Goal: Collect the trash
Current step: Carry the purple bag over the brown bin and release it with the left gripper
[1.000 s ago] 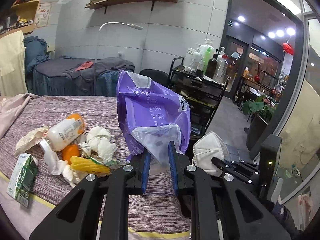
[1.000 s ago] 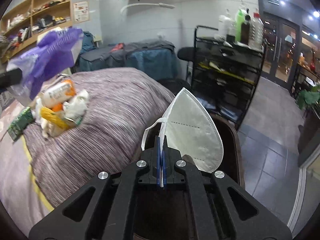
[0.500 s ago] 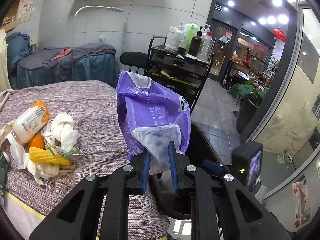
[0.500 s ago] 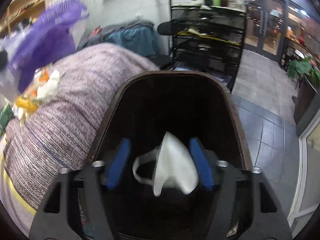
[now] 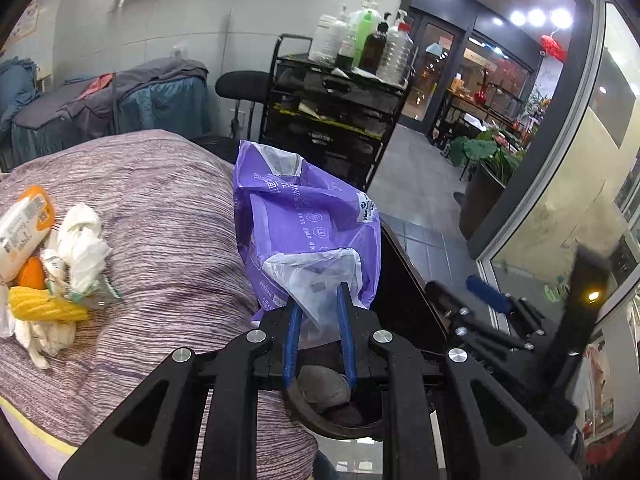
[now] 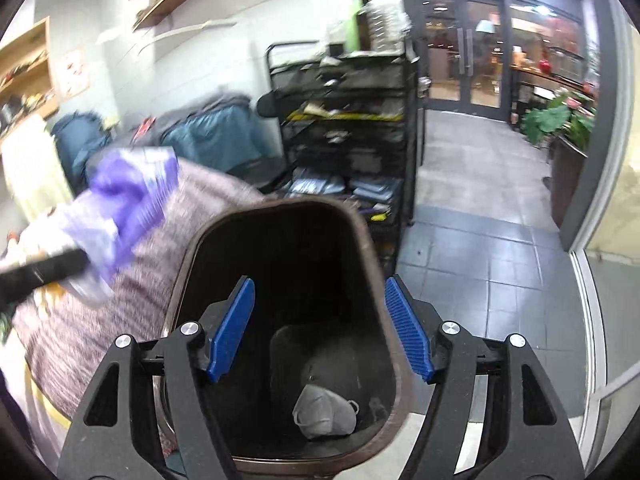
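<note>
My right gripper hangs over the dark brown trash bin in the lower centre of its view; its jaws have just been opening, stand wide apart, and nothing is between the blue pads. The white face mask lies on the bin's floor, low in the frame, clear of the pads.

My left gripper stands narrow, its pads pinching the clear end of a purple plastic package that rises upright through the centre of that view, beside the bin's rim at lower right. Through the gap below those pads I see the mask in the bin.

At the left edge of the left view, the remaining trash sits in a pile on the striped purple bedcover: a white bottle with an orange cap, crumpled white tissues, a yellow corn cob and something orange between them. A black wire cart with bottles on top stands behind, upper centre.
</note>
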Action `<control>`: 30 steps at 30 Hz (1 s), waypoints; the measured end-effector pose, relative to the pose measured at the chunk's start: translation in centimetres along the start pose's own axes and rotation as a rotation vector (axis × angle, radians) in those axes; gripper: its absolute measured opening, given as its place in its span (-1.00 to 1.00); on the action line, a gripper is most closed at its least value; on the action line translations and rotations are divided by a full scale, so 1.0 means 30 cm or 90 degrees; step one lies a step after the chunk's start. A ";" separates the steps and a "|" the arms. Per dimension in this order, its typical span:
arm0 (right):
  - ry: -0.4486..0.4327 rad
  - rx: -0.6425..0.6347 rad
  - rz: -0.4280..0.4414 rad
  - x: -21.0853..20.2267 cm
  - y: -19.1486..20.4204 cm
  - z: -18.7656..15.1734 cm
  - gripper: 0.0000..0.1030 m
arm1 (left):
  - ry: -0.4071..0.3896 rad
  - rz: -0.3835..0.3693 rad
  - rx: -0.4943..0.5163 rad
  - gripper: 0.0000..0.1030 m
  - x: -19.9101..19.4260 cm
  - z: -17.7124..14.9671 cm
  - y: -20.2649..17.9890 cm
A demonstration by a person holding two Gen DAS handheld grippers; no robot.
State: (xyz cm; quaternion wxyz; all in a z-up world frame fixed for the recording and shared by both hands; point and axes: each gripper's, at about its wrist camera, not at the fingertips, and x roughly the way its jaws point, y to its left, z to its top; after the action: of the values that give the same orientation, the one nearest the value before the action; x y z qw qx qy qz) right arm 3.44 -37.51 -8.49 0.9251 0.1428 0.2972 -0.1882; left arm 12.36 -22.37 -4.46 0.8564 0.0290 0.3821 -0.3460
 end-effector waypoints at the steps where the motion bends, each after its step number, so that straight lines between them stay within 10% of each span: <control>1: -0.008 0.009 -0.004 -0.017 -0.009 0.004 0.35 | 0.006 -0.003 0.003 -0.65 0.014 0.001 -0.005; 16: -0.051 0.062 -0.040 -0.104 -0.101 0.040 0.38 | 0.134 -0.029 0.068 -0.62 0.225 -0.033 -0.101; 21: -0.059 0.074 -0.045 -0.120 -0.112 0.041 0.54 | 0.129 -0.018 0.081 0.24 0.229 -0.047 -0.107; 30: -0.078 0.092 -0.054 -0.145 -0.121 0.055 0.71 | 0.084 0.001 0.076 0.66 0.177 -0.043 -0.099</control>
State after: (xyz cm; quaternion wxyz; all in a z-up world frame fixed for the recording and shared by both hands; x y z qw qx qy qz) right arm -0.60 -40.21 -5.12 0.9200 0.1846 0.2318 -0.2564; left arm 12.19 -27.24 -8.31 0.8266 0.1030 0.4161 -0.3646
